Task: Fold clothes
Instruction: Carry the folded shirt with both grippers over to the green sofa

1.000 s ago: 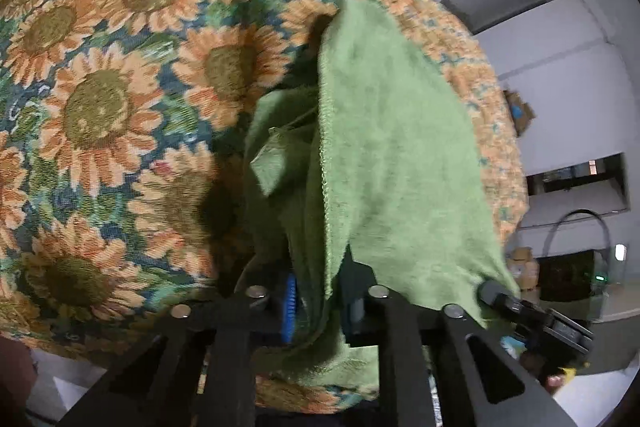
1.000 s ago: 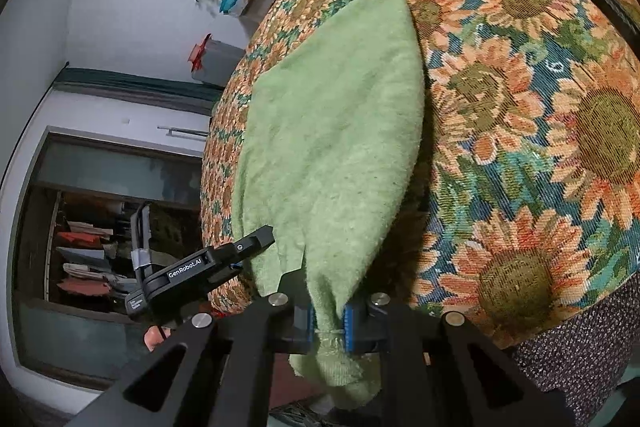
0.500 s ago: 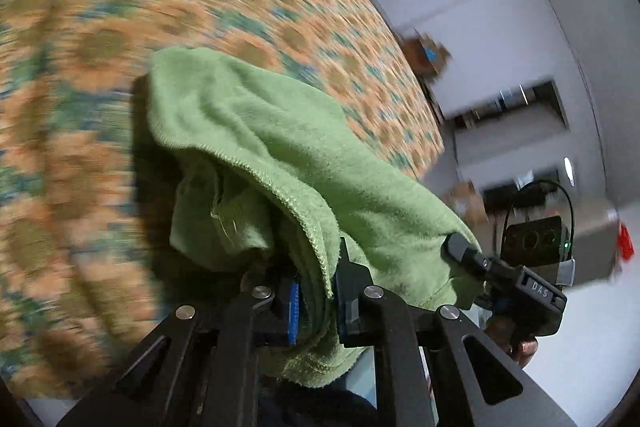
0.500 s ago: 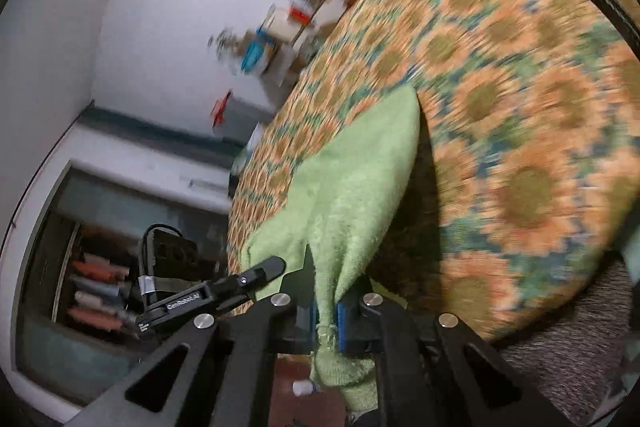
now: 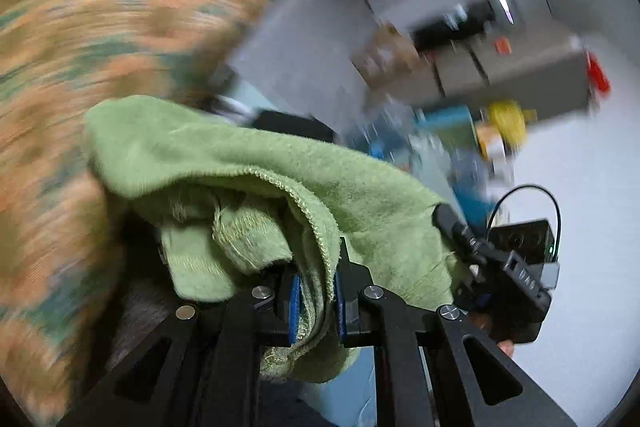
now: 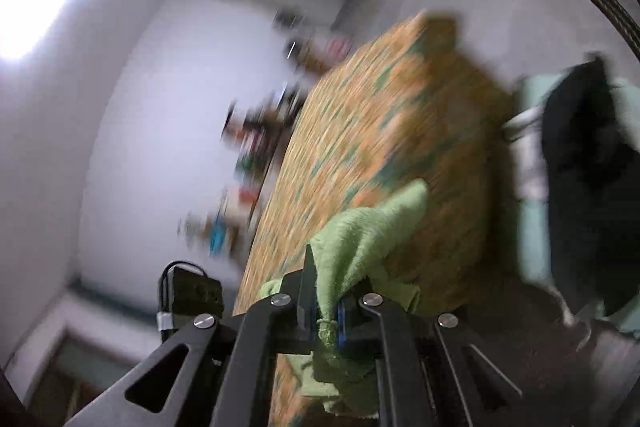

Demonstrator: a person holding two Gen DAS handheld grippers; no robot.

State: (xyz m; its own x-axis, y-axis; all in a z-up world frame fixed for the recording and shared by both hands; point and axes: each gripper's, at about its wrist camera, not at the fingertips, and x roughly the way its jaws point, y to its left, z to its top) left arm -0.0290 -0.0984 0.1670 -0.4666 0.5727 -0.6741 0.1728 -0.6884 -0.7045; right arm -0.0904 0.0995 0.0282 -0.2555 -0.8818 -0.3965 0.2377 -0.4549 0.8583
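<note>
Above the blurred sunflower-cloth table (image 5: 80,27), the green towel (image 5: 248,167) is held aloft, clamped in the left claw (image 5: 314,301) and right claw (image 6: 324,311); laying flat is judged next.

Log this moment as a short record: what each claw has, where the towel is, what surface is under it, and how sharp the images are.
left claw: shut on the green towel, hemmed edge pinched between its blue pads
right claw: shut on the same towel, a bunched corner
towel state: slack and crumpled, spanning both claws
surface: sunflower-print cloth, also in the right wrist view
contact with surface: cannot tell, too blurred
other claw in view: right claw seen at the towel's far edge
image quality: heavy motion blur in background, towel near claws sharp
</note>
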